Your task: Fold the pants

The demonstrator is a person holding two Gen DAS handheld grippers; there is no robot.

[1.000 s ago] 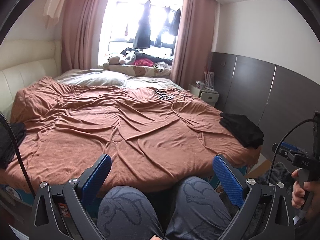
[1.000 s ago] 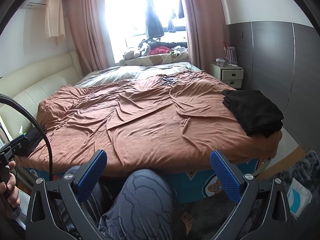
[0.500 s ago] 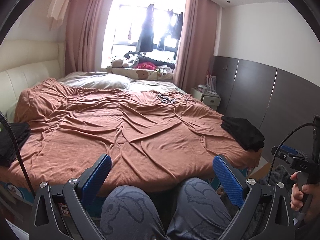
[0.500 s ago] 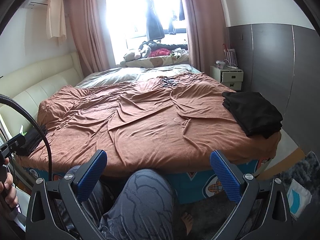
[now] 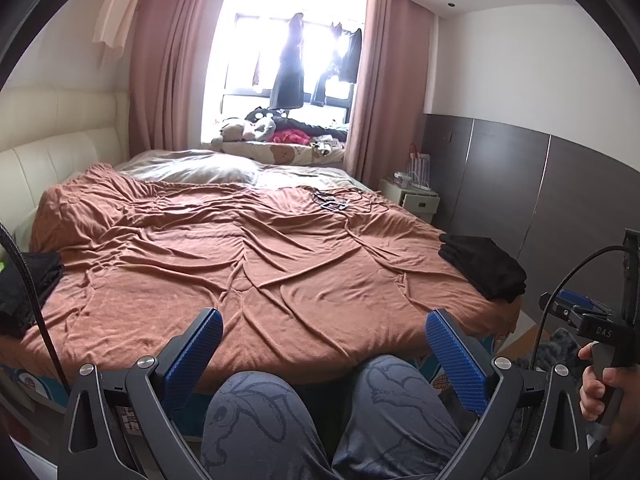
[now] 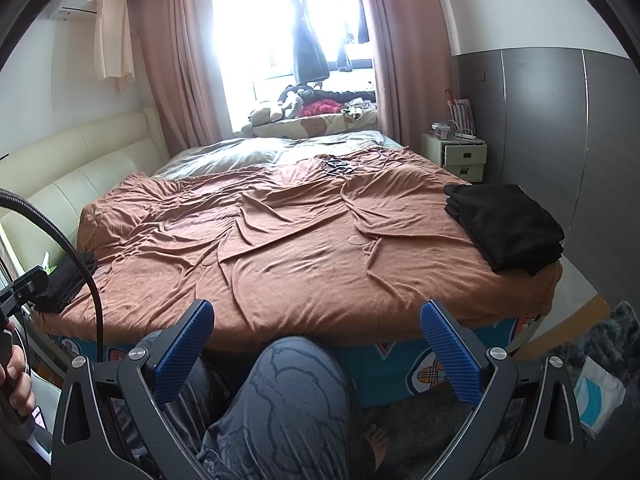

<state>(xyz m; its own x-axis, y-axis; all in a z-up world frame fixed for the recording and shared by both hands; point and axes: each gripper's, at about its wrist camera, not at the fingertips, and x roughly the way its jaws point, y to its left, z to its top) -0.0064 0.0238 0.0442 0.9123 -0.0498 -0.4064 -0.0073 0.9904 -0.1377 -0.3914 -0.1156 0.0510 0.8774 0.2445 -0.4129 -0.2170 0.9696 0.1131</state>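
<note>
A folded stack of black pants (image 5: 482, 266) (image 6: 506, 226) lies on the right edge of a bed under a rust-brown cover (image 5: 248, 264) (image 6: 288, 240). More black clothing (image 5: 24, 292) (image 6: 66, 282) is piled at the bed's left edge. My left gripper (image 5: 324, 338) stands open in front of the bed, above a person's knees, holding nothing. Likewise my right gripper (image 6: 316, 328) is open and holds nothing, over one knee (image 6: 292, 396). Both are well short of either pile.
A tangle of cables (image 5: 334, 202) lies far back on the bed. A white nightstand (image 6: 460, 156) stands at the right by a grey wall. Curtains and hanging clothes frame the window (image 5: 292, 68). A dark rug (image 6: 608, 344) covers the floor on the right.
Both cameras have tilted upward a little, so the bed sits lower in view and more ceiling shows. The pants piles have not moved and both grippers stay open.
</note>
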